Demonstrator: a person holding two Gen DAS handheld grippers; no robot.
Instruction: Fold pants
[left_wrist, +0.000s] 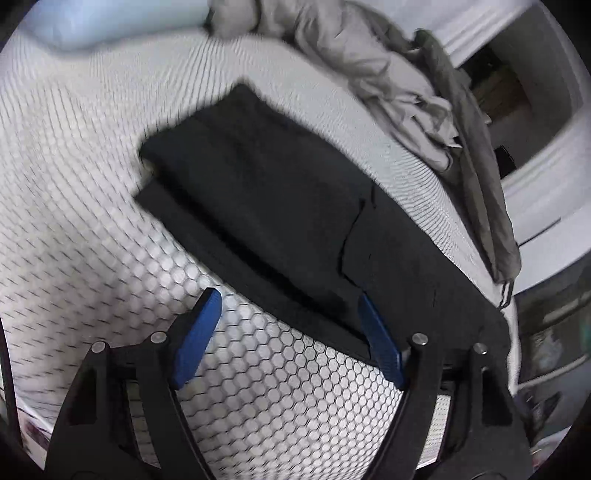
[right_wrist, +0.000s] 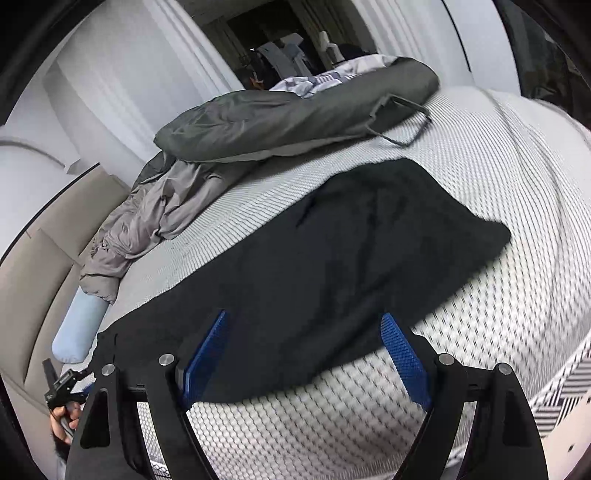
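The black pants (left_wrist: 280, 206) lie flat on the white honeycomb-patterned mattress (left_wrist: 92, 221), with one part folded over on top. In the left wrist view my left gripper (left_wrist: 288, 299) is open and empty at the pants' near edge, its right blue pad (left_wrist: 380, 339) over the cloth. In the right wrist view the pants (right_wrist: 332, 266) spread across the mattress (right_wrist: 498, 314). My right gripper (right_wrist: 304, 321) is open and empty, hovering over the pants' near edge. The left gripper (right_wrist: 62, 387) shows small at the lower left there, in a hand.
A crumpled grey sheet (left_wrist: 362, 62) and a dark green bag with a strap (left_wrist: 480, 184) lie along the far side of the bed; they also show in the right wrist view, sheet (right_wrist: 147, 225) and bag (right_wrist: 295, 118). A light blue pillow (right_wrist: 79, 328) lies at the bed's end.
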